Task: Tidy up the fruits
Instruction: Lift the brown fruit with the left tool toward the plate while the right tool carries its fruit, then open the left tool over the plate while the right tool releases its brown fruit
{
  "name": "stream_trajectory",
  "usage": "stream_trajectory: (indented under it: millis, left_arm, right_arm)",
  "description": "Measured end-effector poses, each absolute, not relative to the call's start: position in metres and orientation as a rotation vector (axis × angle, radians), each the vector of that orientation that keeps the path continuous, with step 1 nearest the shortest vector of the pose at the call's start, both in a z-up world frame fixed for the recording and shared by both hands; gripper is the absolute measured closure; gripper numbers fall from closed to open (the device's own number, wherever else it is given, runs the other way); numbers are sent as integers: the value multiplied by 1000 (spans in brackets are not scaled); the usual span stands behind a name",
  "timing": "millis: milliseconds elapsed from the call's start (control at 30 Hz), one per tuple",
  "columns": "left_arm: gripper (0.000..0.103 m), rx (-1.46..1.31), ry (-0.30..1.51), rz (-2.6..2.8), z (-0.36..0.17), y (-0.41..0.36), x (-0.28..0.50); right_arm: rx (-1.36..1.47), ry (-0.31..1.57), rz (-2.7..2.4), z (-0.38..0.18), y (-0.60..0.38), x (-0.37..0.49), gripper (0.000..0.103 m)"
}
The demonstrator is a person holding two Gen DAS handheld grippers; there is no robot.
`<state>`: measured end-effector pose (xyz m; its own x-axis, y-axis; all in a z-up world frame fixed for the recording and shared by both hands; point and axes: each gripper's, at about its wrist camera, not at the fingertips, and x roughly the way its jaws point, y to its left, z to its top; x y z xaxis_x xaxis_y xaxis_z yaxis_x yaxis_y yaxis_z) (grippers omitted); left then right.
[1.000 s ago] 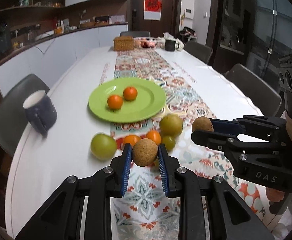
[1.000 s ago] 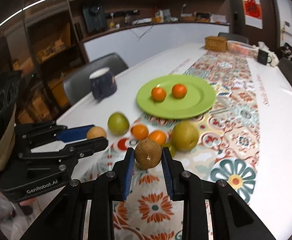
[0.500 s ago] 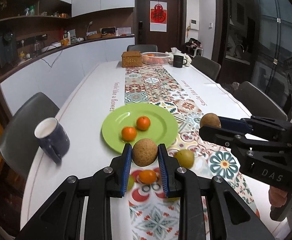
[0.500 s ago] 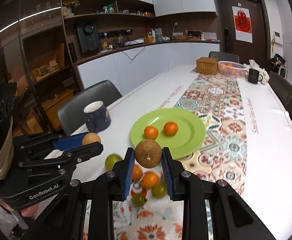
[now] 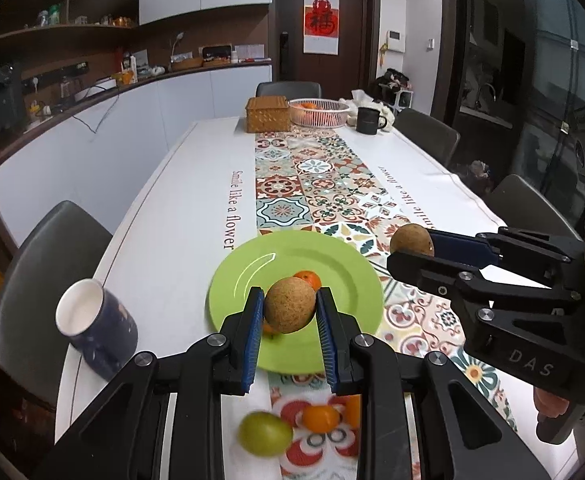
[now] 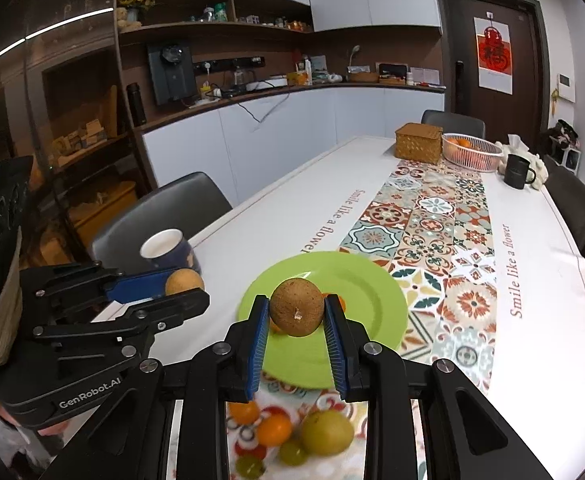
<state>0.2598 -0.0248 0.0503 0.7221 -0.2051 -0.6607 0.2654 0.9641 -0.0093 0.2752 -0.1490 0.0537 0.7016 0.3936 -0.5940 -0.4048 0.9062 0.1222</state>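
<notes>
My left gripper [image 5: 289,309] is shut on a round brown fruit [image 5: 290,305] and holds it above the near part of the green plate [image 5: 344,276]. My right gripper [image 6: 296,314] is shut on a second brown fruit [image 6: 297,307], also above the green plate [image 6: 376,292]. Each gripper shows in the other's view, the right [image 5: 410,246] and the left [image 6: 184,286]. Two small oranges lie on the plate, one partly showing [image 5: 310,279]. Loose fruit lies on the runner near me: a green fruit [image 5: 265,434], oranges [image 5: 320,418] and a yellow-green pear [image 6: 326,432].
A dark blue mug [image 5: 96,334] stands left of the plate near the table edge. At the far end are a wicker box [image 5: 267,114], a white basket of fruit [image 5: 319,112] and a black mug [image 5: 368,120]. Chairs surround the table.
Both grippers have risen and moved forward with their brown fruits, from over the loose fruit pile to over the green plate. The grips are unchanged.
</notes>
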Motion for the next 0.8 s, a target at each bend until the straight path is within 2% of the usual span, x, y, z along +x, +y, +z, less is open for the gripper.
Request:
stream_trajectory:
  millis: [267, 800]
  left_arm:
    - [76, 70, 789, -262, 33, -22, 311]
    - [76, 86, 971, -251, -34, -31, 401]
  right_arm:
    - [-5, 734, 420, 39, -148, 329, 74]
    - [8, 941, 375, -31, -139, 419, 74]
